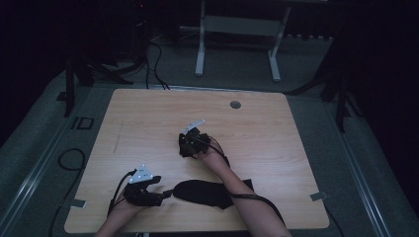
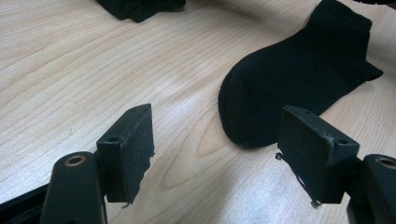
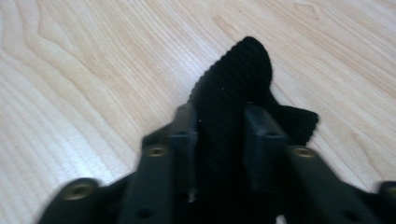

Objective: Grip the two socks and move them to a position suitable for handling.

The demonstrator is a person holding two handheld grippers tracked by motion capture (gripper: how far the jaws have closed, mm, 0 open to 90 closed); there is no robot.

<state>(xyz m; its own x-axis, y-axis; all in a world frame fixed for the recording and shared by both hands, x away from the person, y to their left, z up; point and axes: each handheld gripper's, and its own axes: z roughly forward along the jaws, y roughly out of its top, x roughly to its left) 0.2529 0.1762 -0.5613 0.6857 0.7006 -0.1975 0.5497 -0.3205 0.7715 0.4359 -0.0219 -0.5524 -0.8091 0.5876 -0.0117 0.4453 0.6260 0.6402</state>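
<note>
On a wooden table (image 1: 148, 113), the right gripper (image 3: 219, 135) pinches a bunched black sock (image 3: 233, 84) near the middle, while the left gripper (image 2: 217, 154), jaws spread and empty, sits beside a second black sock (image 2: 299, 79) lying flat at the near edge.

In the right gripper view the fingers (image 3: 261, 140) are blurred, and they cover the lower part of the black sock (image 3: 233, 88) pinched between them. In the high view the right forearm (image 1: 237, 185) hides part of the second sock (image 1: 197, 192) lying on the tabletop (image 1: 148, 113). The left gripper view cuts off another dark cloth (image 2: 140, 7) at its far edge.
</note>
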